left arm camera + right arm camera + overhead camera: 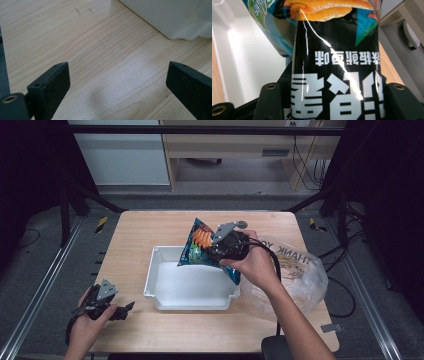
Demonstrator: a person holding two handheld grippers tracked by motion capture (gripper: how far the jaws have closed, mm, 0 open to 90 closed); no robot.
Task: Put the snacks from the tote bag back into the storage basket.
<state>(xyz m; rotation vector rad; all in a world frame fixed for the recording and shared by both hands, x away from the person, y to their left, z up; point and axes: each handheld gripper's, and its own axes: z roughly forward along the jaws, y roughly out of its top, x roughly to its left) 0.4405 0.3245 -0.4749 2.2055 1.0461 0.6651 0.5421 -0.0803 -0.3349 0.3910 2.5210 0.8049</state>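
setting the snack bag down into the white bin

my right gripper [220, 249] is clamped on the snack bag [202, 247]; in the right gripper view the glossy black panel of the bag [337, 75] runs up between my two jaws, which press it from either side. the bag hangs tilted over the far right part of the white bin [165, 299], its blue-and-orange end pointing up and away from me, one lower corner drooping past my hand toward the bin's right rim. it looks to be above the bin rather than resting in it, though i can't tell for sure whether any corner touches.

to do this step well, i'd bring the bag toward the middle of the bin before lowering, so that the drooping corner clears the right rim instead of catching on it. i'd level my wrist so the bag goes in flat, lower until the film rests on the bin floor, and only then ease the jaws apart. the film is slick and puffy, so letting go from high up could make it slide or tip out.

the clear plastic bag [300, 270] lies just right of the bin, under my forearm; i'd keep my elbow from dragging it.

my left gripper [107, 307] waits near the table's [135, 230] front left corner, jaws wide apart and holding nothing, over bare wood beside the bin's corner [175, 17]. it could steady the bin if it shifts.
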